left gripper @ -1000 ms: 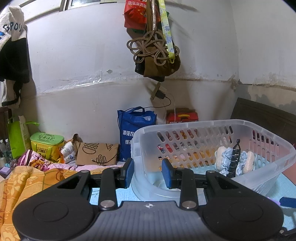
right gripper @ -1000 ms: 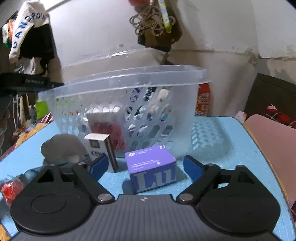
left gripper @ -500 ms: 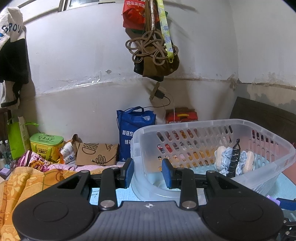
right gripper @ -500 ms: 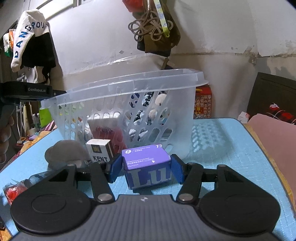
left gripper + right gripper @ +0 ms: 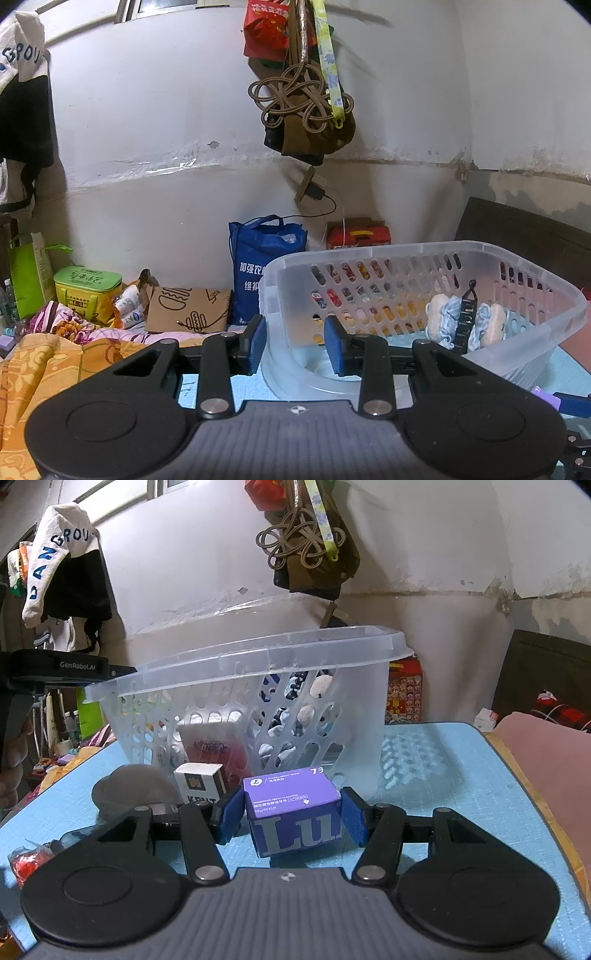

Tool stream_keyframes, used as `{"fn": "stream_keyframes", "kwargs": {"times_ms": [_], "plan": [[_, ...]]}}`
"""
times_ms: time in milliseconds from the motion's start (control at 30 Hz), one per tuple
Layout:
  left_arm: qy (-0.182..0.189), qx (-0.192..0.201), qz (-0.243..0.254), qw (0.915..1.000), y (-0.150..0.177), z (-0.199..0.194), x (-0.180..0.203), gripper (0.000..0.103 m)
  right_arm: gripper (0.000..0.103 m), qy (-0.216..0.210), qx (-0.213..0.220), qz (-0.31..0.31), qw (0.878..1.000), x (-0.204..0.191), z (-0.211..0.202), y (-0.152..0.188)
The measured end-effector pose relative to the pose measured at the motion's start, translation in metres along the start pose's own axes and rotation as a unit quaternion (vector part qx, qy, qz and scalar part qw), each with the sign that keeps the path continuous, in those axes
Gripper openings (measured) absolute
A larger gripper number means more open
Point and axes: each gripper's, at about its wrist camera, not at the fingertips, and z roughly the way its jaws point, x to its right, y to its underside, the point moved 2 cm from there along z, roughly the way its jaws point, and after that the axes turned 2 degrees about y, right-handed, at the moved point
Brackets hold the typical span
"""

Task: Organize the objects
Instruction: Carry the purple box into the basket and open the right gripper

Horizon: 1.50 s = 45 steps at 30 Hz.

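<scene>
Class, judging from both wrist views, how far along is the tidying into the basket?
Done: blue-and-white yarn bundle and a pink pack lie in the clear basket. In hand: right gripper is shut on the purple box. Left: Kent cigarette pack, grey lump, red packet on the table. Left gripper is open, empty.

1. Purple cardboard box (image 5: 293,812): big "Lu" on the front, "73" on top.
2. White cigarette pack (image 5: 201,784) says "KENT".
3. Black gripper body (image 5: 59,666) at the left edge reads "GenRobot.AI".
4. White hanging garment (image 5: 55,554): blue letters "ANGROU".
5. Blue tote bag (image 5: 258,266) has Chinese print, only partly visible.
</scene>
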Motion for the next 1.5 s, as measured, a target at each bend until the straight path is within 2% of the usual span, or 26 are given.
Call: {"fn": "stream_keyframes", "kwargs": {"times_ms": [200,667,800,933,1067,1133,1200,1333,1400,1500], "plan": [[0.006,0.008,-0.002,0.9999,0.003,0.001,-0.001,0.040,0.061,-0.004,-0.016,0.004,1.000,0.003,0.004,0.001],[0.017,0.018,-0.004,0.9997,0.005,-0.001,-0.004,0.041,0.061,0.001,-0.010,0.003,1.000,0.003,0.001,0.001],[0.018,0.018,-0.005,0.9997,0.005,-0.001,-0.004,0.041,0.060,0.013,0.016,0.003,1.000,0.000,-0.010,0.001],[0.018,0.016,-0.009,0.9997,0.004,0.001,-0.004,0.041,0.060,-0.011,0.053,0.004,0.999,-0.010,-0.049,-0.003],[0.018,0.014,-0.007,0.9997,0.004,0.000,-0.004,0.041,0.060,-0.029,0.117,-0.006,0.993,-0.021,-0.091,-0.037],[0.019,0.014,-0.007,0.9997,0.003,0.000,-0.004,0.041,0.060,-0.035,0.143,-0.019,0.989,-0.027,-0.094,-0.063],[0.019,0.011,-0.007,0.9997,0.002,0.001,-0.004,0.041,0.060,-0.013,0.148,-0.044,0.988,-0.033,-0.079,-0.093],[0.017,0.008,-0.006,0.9998,0.001,0.001,-0.004,0.041,0.060,-0.005,0.087,-0.038,0.995,-0.031,-0.020,-0.131],[0.017,0.009,-0.006,0.9998,0.000,0.001,-0.004,0.041,0.060,0.011,0.077,-0.045,0.996,-0.034,-0.002,-0.135],[0.017,0.008,-0.006,0.9998,0.000,0.002,-0.004,0.041,0.060,0.005,0.074,-0.040,0.996,-0.033,0.008,-0.133]]}}
